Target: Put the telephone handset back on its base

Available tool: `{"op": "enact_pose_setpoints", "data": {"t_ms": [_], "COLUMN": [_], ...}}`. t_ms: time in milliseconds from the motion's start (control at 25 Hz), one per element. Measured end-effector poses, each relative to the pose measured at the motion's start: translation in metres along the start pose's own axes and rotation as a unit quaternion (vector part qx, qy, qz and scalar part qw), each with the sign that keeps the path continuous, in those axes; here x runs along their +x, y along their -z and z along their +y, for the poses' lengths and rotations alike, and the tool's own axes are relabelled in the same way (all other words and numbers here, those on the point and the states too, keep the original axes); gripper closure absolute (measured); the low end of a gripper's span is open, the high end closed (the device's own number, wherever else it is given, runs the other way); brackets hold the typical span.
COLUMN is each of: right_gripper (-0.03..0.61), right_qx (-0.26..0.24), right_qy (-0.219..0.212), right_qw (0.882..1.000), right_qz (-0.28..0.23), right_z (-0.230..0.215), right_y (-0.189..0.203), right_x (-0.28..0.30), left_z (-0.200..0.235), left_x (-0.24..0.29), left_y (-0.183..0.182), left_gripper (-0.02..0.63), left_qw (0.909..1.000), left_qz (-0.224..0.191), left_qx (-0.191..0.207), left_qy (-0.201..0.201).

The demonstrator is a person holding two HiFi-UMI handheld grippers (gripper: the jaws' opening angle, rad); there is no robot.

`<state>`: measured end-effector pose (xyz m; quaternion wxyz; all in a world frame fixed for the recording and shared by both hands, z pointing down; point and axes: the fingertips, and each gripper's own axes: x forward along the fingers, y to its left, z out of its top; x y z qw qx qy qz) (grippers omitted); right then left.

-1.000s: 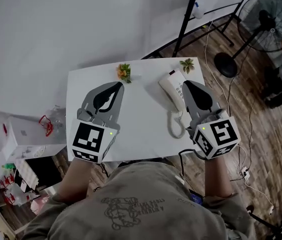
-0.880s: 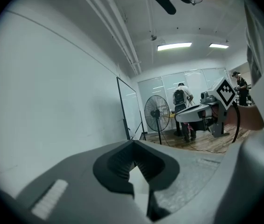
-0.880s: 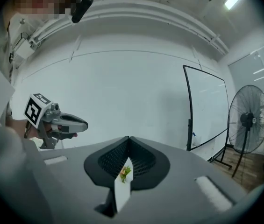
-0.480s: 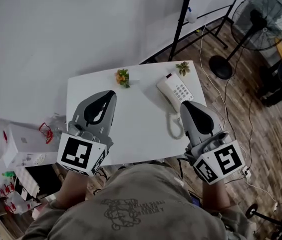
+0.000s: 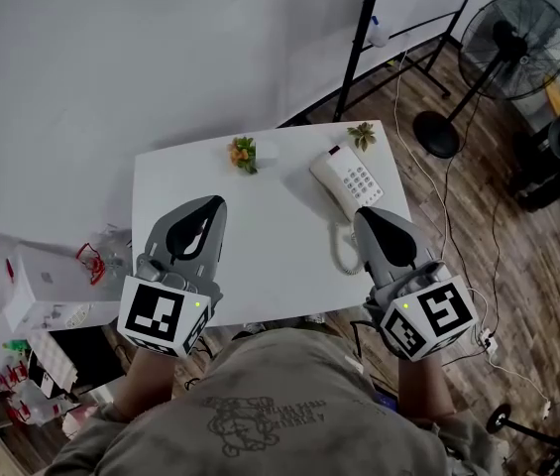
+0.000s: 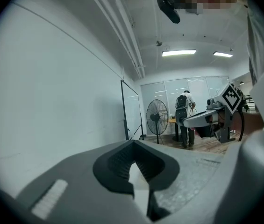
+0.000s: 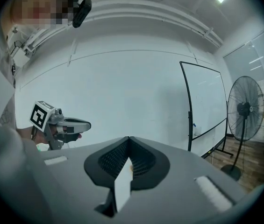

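Observation:
The white telephone (image 5: 347, 182) sits at the far right of the white table (image 5: 270, 256). Its handset (image 5: 327, 186) lies along the base's left side, and the coiled cord (image 5: 343, 252) trails toward the front edge. My right gripper (image 5: 360, 216) hovers just in front of the phone, shut and empty, and its jaws (image 7: 129, 138) meet at the tip in the right gripper view. My left gripper (image 5: 218, 203) is over the table's left half, far from the phone, its tips (image 6: 132, 142) closed together with nothing between them.
Two small potted plants (image 5: 244, 153) (image 5: 363, 134) stand at the table's far edge. A floor fan (image 5: 512, 43) and a black stand (image 5: 363, 38) are beyond the table on the right, with cables on the wooden floor. Boxes (image 5: 52, 291) crowd the left side.
Both grippers have drawn back toward the person. The right gripper, earlier alongside the phone, now sits in front of it; the left has slid back and to the left.

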<state>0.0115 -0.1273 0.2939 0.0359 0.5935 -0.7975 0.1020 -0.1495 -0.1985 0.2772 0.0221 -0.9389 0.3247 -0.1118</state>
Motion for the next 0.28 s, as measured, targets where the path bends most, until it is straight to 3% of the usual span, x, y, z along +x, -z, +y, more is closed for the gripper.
{"op": "enact_pose_setpoints", "data": {"t_ms": [280], "right_gripper": [0.551], "right_qx": [0.004], "right_qy": [0.008], "right_qw": [1.0], "right_qz": [0.0], "right_z": [-0.0093], "right_y": [0.0025], "right_x": [0.0003], "left_z": [0.0014], "left_x": [0.0009], "left_y": [-0.0003], "left_gripper": [0.612], "left_qw": [1.0], "left_qz": [-0.001], "left_qx": [0.001], "left_qy": [-0.004]}}
